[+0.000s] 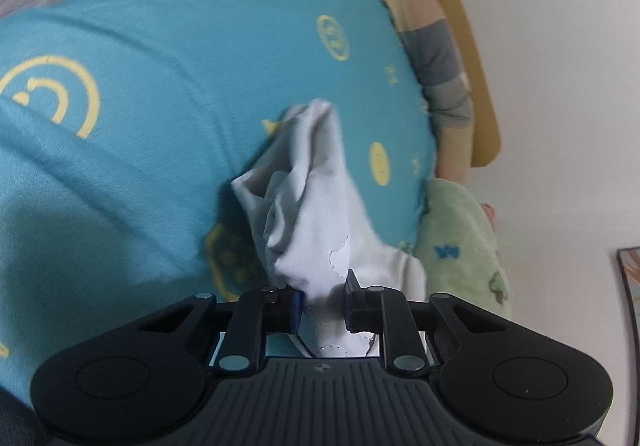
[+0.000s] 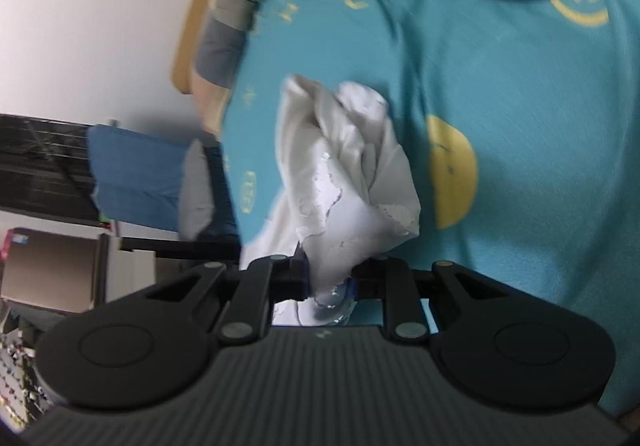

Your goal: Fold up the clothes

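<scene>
Both grippers (image 1: 322, 300) (image 2: 331, 280) pinch white garment (image 1: 308, 205); no legible text.

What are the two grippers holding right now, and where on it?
Both hold the white garment: the left gripper and the right gripper each pinch a bunched fold of it. Which part cannot be told.

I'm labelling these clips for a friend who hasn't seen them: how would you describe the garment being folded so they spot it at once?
Start from the big teal bedspread with yellow prints. Bunched above it is the white garment, pinched by the left gripper and the right gripper. Unlike the pale green fleece blanket nearby, it is plain white, thin and crumpled.
</scene>
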`<state>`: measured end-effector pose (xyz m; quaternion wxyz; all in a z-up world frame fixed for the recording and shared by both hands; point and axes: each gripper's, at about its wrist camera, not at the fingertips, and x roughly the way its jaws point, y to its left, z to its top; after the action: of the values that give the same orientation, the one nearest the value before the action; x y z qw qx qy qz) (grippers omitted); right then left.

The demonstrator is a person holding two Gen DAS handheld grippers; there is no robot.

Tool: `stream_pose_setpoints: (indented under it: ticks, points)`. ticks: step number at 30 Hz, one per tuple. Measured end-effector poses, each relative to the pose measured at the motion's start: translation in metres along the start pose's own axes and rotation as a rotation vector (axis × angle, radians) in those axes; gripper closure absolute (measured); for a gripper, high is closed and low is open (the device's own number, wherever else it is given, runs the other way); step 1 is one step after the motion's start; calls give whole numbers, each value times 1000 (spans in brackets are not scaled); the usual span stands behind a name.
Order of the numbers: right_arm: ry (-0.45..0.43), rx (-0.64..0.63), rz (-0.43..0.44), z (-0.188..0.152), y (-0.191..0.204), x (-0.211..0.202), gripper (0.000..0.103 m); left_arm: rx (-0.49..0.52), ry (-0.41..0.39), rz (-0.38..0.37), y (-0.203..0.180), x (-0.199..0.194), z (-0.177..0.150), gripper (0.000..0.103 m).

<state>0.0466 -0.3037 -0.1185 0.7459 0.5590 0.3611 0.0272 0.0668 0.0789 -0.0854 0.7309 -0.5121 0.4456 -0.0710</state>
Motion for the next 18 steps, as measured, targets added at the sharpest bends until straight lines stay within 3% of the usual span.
stream_pose_setpoints:
  ticks: [5, 9, 13, 18]
  points:
    - [-37, -2, 51, 11, 26, -51, 82, 79, 67, -27, -56, -19, -14, 83]
    - [-86, 21, 52, 29, 37, -100, 82, 173, 150, -38, -117, -5, -34, 83]
    - [-181, 25, 43, 67, 38, -152, 82, 270, 235, -57, -182, 32, -71, 83]
    - [-335, 9, -3, 142, 37, -224, 82, 372, 345, -107, -279, 105, -129, 83]
